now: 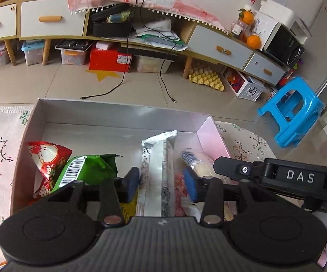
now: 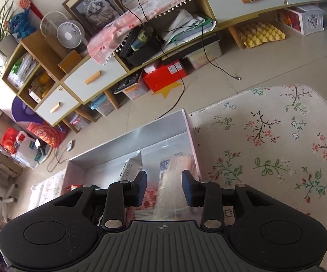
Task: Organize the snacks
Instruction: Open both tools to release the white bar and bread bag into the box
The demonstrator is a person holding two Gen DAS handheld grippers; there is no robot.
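Observation:
An open silver-lined box [image 1: 118,115] sits on the floral tablecloth and holds several snacks: a red packet [image 1: 46,158], a green packet [image 1: 84,170], a long silver-white bar [image 1: 156,170] and a clear-wrapped wafer pack [image 1: 202,165]. My left gripper [image 1: 161,181] is open above the box, its jaws either side of the silver-white bar without squeezing it. In the right wrist view my right gripper [image 2: 164,185] is open over the box's [image 2: 140,133] right end, straddling the clear wafer pack [image 2: 174,181]. The silver bar [image 2: 130,167] lies to its left.
The right gripper's black body [image 1: 288,176] reaches in from the right in the left wrist view. The floral tablecloth [image 2: 276,147] spreads to the right of the box. Beyond the table edge are tiled floor, a low cabinet [image 1: 50,22], cables and a blue stool [image 1: 292,113].

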